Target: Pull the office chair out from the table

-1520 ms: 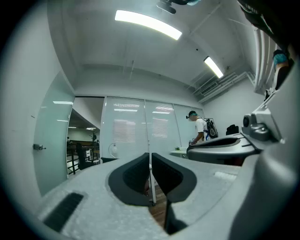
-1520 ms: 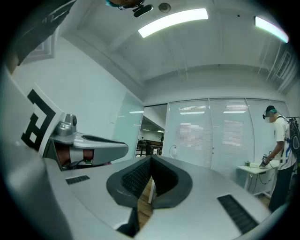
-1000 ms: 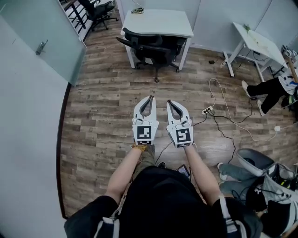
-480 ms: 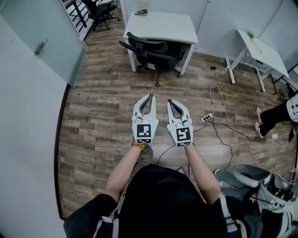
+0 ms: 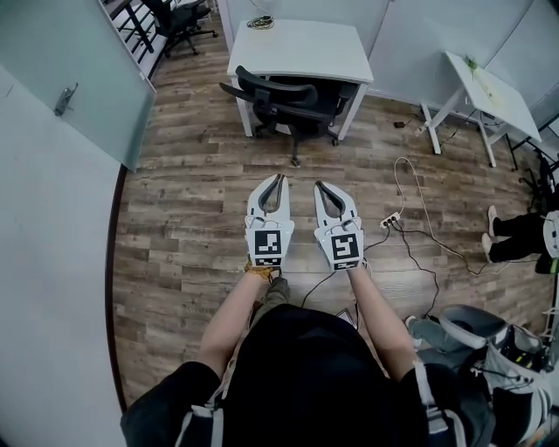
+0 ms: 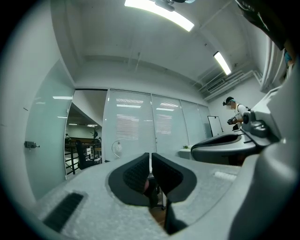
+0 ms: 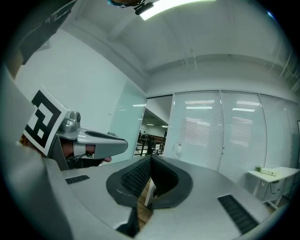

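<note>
A black office chair (image 5: pixel 284 103) is tucked under a white table (image 5: pixel 300 48) at the far side of the room in the head view, its backrest toward me. My left gripper (image 5: pixel 279 179) and right gripper (image 5: pixel 319 186) are held side by side over the wood floor, well short of the chair, both shut and empty. In the left gripper view the left gripper (image 6: pixel 150 161) has its pads together, with a bit of the chair (image 6: pixel 154 190) showing beyond them. The right gripper (image 7: pixel 150 171) also has its pads closed, and a white table leg (image 7: pixel 149 192) shows past them.
A glass door (image 5: pixel 74 79) stands open at the left. A second white table (image 5: pixel 486 87) is at the right, with a power strip (image 5: pixel 389 219) and cables (image 5: pixel 428 218) on the floor. A person's legs (image 5: pixel 515 231) show at the right edge. Another black chair (image 5: pixel 179 17) stands beyond the doorway.
The view has shifted toward the table and chair, with both grippers carried along side by side. The person at the right has moved further toward the frame's edge. Both grippers stay shut.
</note>
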### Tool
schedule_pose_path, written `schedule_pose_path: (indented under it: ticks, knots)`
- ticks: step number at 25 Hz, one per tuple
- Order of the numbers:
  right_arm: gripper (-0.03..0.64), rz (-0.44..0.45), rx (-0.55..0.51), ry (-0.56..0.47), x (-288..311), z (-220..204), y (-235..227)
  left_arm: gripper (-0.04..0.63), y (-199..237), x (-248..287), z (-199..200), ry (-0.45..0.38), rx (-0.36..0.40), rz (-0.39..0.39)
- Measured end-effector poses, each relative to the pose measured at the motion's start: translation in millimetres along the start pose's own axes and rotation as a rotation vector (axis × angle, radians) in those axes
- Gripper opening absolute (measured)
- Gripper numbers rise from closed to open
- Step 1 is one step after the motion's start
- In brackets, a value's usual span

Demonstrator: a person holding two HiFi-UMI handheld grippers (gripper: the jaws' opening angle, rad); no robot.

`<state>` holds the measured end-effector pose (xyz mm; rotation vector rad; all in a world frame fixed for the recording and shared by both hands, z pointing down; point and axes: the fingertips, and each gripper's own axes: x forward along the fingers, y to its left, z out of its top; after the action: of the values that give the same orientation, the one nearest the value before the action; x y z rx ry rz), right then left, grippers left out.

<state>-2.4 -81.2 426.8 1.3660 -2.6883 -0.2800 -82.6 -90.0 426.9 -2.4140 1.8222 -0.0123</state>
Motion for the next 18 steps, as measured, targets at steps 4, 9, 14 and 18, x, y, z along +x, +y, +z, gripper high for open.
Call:
schedule_pose_path:
  ticks: [4, 9, 14, 18]
  knots:
    - [0.006, -0.002, -0.005, 0.013, 31, -3, -1, 0.031, 25, 19, -7, 0.003, -0.006, 0.0]
    - [0.006, 0.01, -0.009, 0.031, 72, -10, 1, 0.031, 67, 40, -22, 0.022, -0.012, 0.024]
    - [0.007, -0.004, -0.013, 0.038, 103, -10, 4, 0.031, 105, 53, -31, 0.034, 0.0, 0.031]
    - [0.006, -0.005, -0.018, 0.039, 121, -14, 0, 0.031, 125, 70, -39, 0.049, 0.011, 0.038]
